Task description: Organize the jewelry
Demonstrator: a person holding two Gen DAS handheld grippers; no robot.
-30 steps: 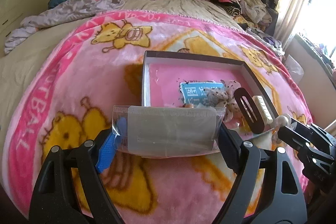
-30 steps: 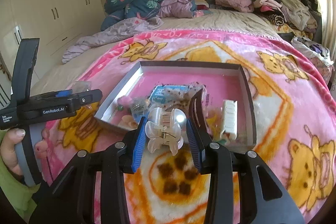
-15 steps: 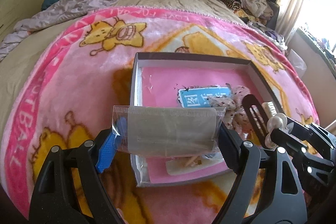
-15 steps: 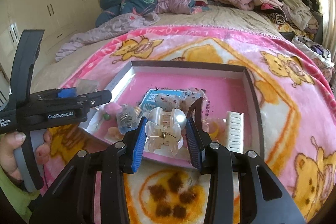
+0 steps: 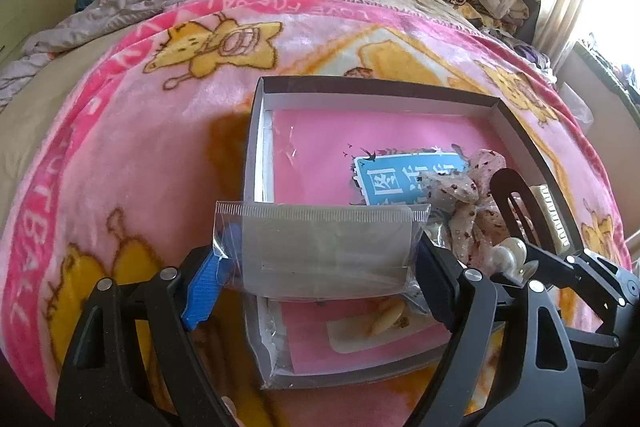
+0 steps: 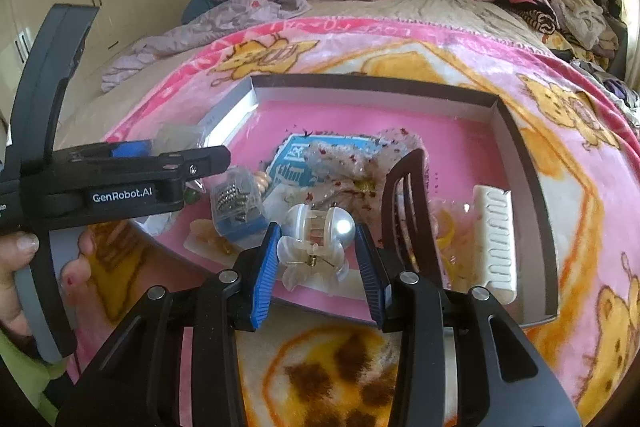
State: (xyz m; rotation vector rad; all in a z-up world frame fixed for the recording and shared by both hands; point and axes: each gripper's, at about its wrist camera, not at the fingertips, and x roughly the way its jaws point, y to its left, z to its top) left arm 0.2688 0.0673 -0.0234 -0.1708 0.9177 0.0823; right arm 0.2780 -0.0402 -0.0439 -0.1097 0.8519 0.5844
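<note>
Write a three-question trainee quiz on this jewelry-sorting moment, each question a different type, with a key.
1. True or false: the right gripper holds a pearl-trimmed claw hair clip.
2. Multiple choice: what is clamped in the left gripper? A) white comb B) clear zip bag C) blue card
3. Fill in: the white comb lies inside the shallow ____ with the pink floor.

Key: 1 true. 2 B, the clear zip bag, held over the box's near left part. 3 box; it lies near the right wall, beside the brown hair clip.
</note>
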